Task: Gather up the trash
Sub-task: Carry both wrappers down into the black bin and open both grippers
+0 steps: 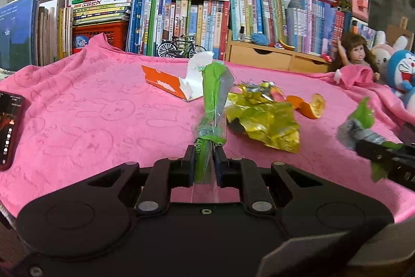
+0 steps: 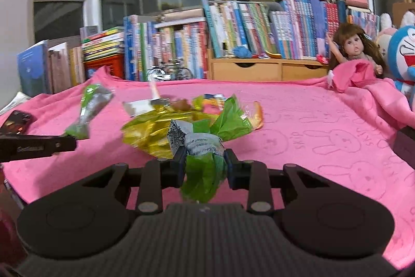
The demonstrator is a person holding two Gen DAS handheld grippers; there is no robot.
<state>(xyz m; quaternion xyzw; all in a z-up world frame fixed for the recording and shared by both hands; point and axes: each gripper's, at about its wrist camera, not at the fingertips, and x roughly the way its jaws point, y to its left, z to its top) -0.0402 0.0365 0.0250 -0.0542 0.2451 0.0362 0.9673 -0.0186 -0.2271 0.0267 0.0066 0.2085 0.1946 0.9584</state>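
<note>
We see the left gripper pinching a long green wrapper above the pink blanket. The right gripper pinches a crumpled green wrapper, also above the blanket. On the blanket lie a yellow foil bag, an orange peel and a torn orange carton.

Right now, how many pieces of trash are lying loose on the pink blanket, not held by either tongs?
3: the orange-and-white torn carton at the back, the crumpled yellow foil wrapper in the middle, and the orange peel to its right. More may hide behind the held wrappers.
</note>
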